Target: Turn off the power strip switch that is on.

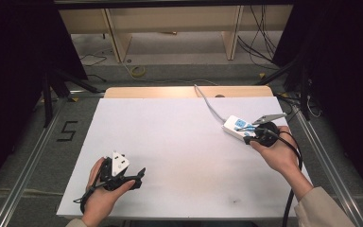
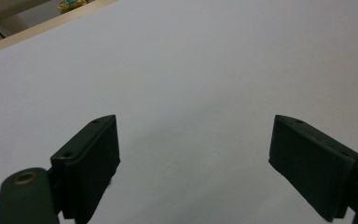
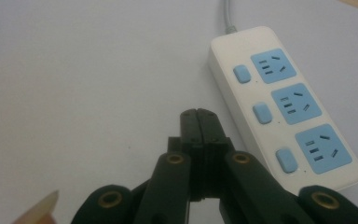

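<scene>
The white power strip (image 3: 279, 100) lay near the worktop's (image 1: 179, 142) right edge, just beside the right gripper (image 3: 199, 116), whose empty jaws were pressed together and might shove it sideways, while the left gripper (image 2: 193, 154) stood wide apart, too far to steady it.

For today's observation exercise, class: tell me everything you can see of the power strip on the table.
The power strip is a white, rounded bar that looks like plastic, lying flat on the white table near its right edge. Its top shows three light-blue sockets in a row, each with a small blue switch beside it. A grey cable runs from its far end toward the back of the table. Nothing is plugged in. The right gripper, jaws shut and empty, is just beside it; whether they touch is unclear.
</scene>
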The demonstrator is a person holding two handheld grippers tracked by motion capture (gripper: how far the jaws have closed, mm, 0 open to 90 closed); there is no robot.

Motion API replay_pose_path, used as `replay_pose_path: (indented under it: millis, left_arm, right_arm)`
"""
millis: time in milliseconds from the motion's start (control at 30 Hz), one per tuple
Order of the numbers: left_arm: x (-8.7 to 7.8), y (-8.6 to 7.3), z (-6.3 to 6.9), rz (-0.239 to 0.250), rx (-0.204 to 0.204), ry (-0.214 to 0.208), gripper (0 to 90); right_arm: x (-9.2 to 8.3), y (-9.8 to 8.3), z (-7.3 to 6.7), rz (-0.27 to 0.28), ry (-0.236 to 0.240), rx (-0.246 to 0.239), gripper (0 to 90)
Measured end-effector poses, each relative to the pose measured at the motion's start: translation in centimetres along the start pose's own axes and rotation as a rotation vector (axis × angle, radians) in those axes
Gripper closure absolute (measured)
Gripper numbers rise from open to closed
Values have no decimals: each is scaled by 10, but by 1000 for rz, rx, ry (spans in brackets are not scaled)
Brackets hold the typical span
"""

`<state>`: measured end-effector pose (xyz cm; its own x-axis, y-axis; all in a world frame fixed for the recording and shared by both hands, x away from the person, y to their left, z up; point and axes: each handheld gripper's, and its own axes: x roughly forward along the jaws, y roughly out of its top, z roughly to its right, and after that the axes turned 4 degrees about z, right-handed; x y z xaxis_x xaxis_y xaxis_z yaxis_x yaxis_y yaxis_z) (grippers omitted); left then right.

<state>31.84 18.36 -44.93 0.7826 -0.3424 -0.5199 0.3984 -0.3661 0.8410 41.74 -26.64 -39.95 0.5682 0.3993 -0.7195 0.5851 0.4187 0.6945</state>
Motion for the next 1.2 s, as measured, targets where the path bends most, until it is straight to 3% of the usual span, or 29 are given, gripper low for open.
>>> replay_pose_path:
  millis: [633, 1200]
  left_arm:
    - [-1, -1, 0, -2, 5, -2, 157]
    - [0, -2, 1, -4, 6, -14, 157]
  right_arm:
    - [-17, -25, -19, 67, 45, -21, 900]
    - [-37, -63, -24, 141, 95, -9, 900]
